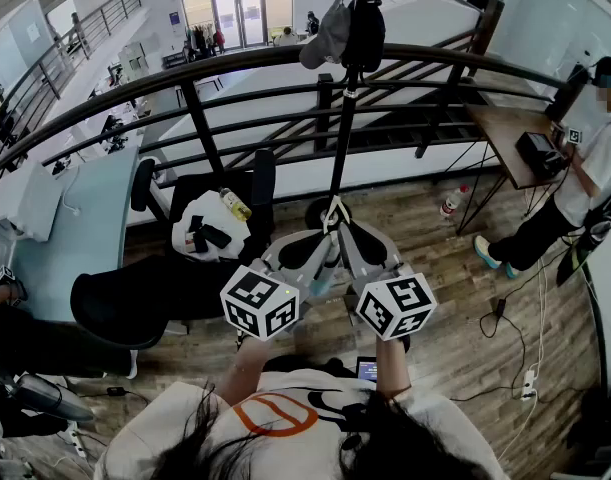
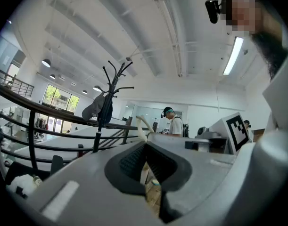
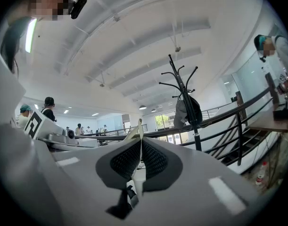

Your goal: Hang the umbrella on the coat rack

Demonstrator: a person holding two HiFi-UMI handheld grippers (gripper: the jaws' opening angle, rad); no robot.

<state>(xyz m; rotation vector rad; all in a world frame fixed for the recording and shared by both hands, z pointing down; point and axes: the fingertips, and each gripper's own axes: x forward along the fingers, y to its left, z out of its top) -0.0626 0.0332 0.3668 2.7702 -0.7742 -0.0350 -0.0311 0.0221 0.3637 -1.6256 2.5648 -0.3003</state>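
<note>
The black coat rack (image 1: pixel 343 128) stands at the railing, with a grey cap (image 1: pixel 330 33) and a dark bag (image 1: pixel 365 33) on its hooks. My two grippers meet just in front of its pole. The left gripper (image 1: pixel 323 230) is shut on the umbrella's cream curved handle (image 2: pixel 143 126), which sticks up past its jaws. The right gripper (image 1: pixel 347 230) is shut on a thin cream strap (image 3: pixel 140 132) of the umbrella. A pale part of the umbrella (image 1: pixel 320 286) hangs between the gripper bodies; most of it is hidden. The rack's hooks (image 2: pixel 116 74) (image 3: pixel 179 76) rise well above both grippers.
A black railing (image 1: pixel 195 103) runs behind the rack. A black office chair (image 1: pixel 215 228) at the left holds a white bag and a bottle. A person (image 1: pixel 575 198) stands by a desk (image 1: pixel 505 133) at the right. A bottle (image 1: pixel 450 203) and cables (image 1: pixel 515 338) lie on the wood floor.
</note>
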